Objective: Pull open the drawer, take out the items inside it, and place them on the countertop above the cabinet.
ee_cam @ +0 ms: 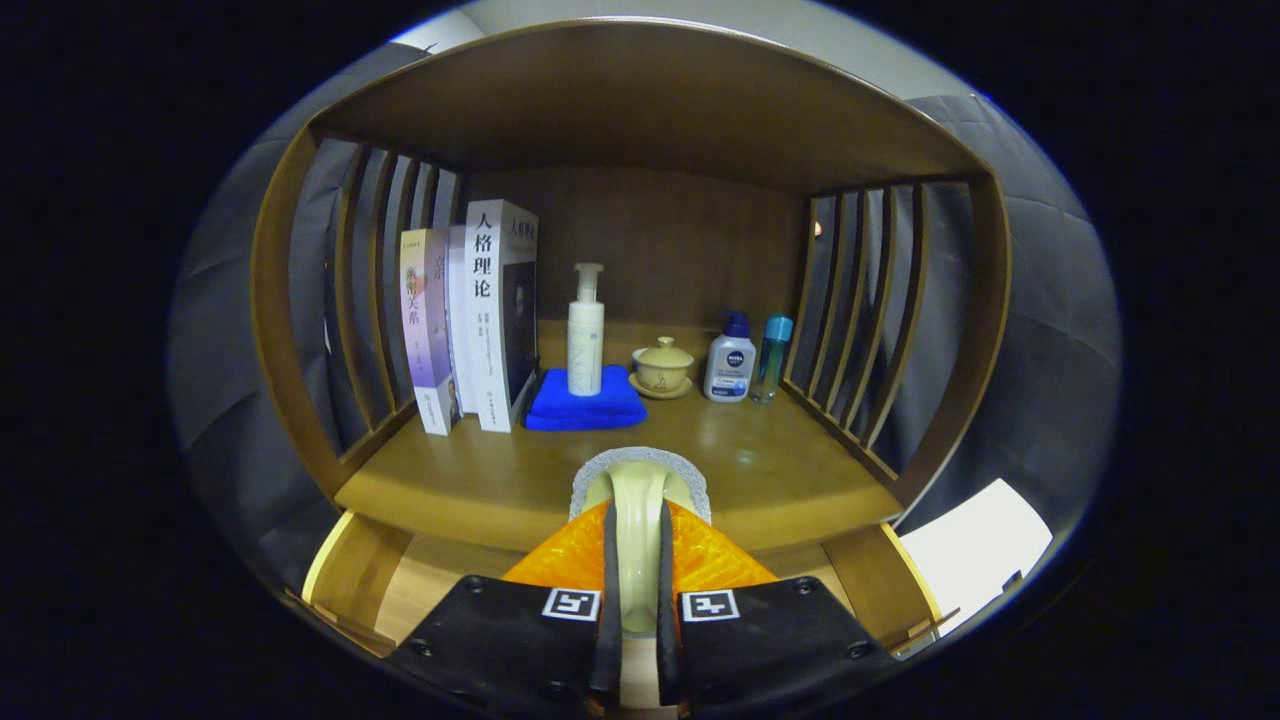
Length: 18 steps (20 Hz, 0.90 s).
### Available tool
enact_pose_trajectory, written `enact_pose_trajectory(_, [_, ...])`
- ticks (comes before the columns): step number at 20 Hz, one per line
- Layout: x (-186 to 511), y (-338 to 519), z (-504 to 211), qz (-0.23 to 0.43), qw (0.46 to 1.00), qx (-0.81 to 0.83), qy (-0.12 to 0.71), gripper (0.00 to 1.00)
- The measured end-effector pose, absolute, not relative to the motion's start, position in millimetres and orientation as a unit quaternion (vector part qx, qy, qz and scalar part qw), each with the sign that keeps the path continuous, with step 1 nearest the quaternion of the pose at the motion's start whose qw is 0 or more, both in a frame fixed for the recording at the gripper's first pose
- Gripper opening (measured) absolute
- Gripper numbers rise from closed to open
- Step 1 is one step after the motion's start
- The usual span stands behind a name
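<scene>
My gripper (637, 530) is shut on a pale-handled brush (640, 480) with a grey scrubbing pad at its far end. The handle runs between the two fingers and the pad sticks out just past their tips. The brush hangs over the front edge of the wooden countertop (470, 485), a little above it. Below the fingers the drawer (350, 575) stands pulled open. Its light wooden floor (430, 590) shows to the left of the fingers, and the gripper hides the rest of its inside.
At the back of the countertop stand three books (475, 320), a white pump bottle (586, 335) on a folded blue cloth (585, 405), a lidded cup on a saucer (662, 368), a white bottle (730, 362) and a blue-capped bottle (772, 358). Slatted side walls and a shelf top enclose the space.
</scene>
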<state>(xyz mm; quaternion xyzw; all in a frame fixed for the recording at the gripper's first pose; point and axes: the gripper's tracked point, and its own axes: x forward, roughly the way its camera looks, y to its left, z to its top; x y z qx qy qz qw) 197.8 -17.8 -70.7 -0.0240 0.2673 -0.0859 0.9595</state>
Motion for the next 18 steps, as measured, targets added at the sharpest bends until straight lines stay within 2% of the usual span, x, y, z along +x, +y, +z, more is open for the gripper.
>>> enact_pose_trajectory(17, [281.2,-30.3,-102.3,-0.053,0.952,0.010,0.302,0.16])
enact_pose_trajectory(18, [282.4,-29.7,-103.6,-0.047,0.952,0.009,0.301,0.20])
